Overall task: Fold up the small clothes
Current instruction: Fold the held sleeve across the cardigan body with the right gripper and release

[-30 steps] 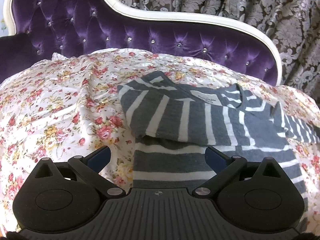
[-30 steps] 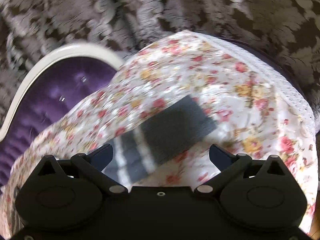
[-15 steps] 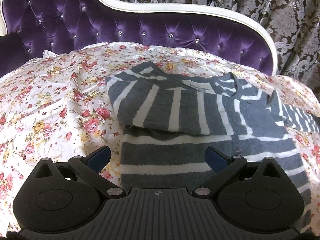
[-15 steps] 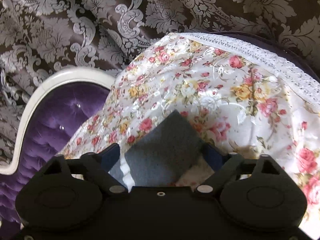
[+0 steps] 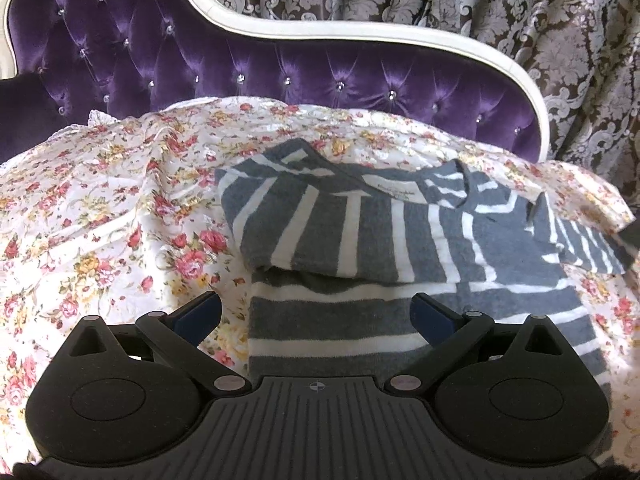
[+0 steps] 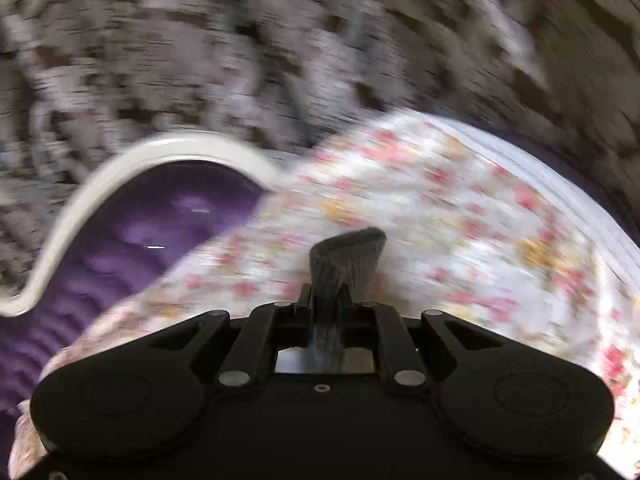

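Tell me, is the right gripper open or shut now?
Shut on cloth: the right gripper has just closed, pinching a grey sleeve end.

Left gripper (image 5: 316,312): black body, ribbed centre plate with crosshair mark, blue finger pads (image 5: 198,312), silver pivot screws; right gripper (image 6: 326,300): matching black, silver screws.

Open floral sheet (image 5: 100,216) left of the top (image 5: 400,240): free room for a gripper. Behind it the purple sofa back (image 5: 280,72) w/ white frame blocks, curtain (image 5: 520,20) beyond. Right wrist view is blurred; sheet (image 6: 460,216) past the pinched cloth (image 6: 344,264) prob. clear to the edge.
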Available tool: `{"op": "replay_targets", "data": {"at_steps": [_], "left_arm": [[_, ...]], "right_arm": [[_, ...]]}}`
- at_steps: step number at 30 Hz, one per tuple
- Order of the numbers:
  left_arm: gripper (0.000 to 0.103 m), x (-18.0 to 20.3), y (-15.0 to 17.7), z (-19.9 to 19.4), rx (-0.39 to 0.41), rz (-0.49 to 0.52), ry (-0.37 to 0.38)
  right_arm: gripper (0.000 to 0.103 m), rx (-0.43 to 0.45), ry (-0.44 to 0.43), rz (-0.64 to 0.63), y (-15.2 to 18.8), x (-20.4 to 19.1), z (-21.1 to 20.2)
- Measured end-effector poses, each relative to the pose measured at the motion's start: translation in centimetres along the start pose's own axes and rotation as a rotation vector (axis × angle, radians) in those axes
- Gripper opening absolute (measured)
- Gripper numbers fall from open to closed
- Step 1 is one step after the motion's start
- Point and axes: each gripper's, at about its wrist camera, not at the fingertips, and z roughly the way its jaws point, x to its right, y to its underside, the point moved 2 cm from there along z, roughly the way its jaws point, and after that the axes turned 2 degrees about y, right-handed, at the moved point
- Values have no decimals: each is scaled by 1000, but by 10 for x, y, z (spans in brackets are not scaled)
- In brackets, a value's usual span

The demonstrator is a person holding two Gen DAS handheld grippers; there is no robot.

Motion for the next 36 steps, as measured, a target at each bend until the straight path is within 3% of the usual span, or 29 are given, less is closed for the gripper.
{"op": "replay_targets", "data": {"at_steps": [8,13,18,25,28,29,31,36], "left_arm": [[102,-16,-10,-13,20,-55,37],[102,-29,-15,-22,42,-98,46],[102,-41,-20,-26,51,-144,48],[102,-55,-24,-26,58,-201,51],[102,-60,-24,-25,55,-219,45],[102,-62,-23,-24,53,-223,44],[102,-64,-23,-22,50,-234,44],[102,-65,-20,-16,38,-239,51]], "right_arm": [[19,-25,-262,-222,6,-152,-46],[19,-114,-428,-329,55,-235,-48],[19,-232,-517,-439,124,-296,-31],[21,-394,-567,-548,213,-331,8],[32,-440,-614,-561,239,-331,13],[43,-456,-641,-568,245,-330,15],[57,-451,-666,-580,250,-325,13],[60,-371,-689,-567,233,-303,6]]}}
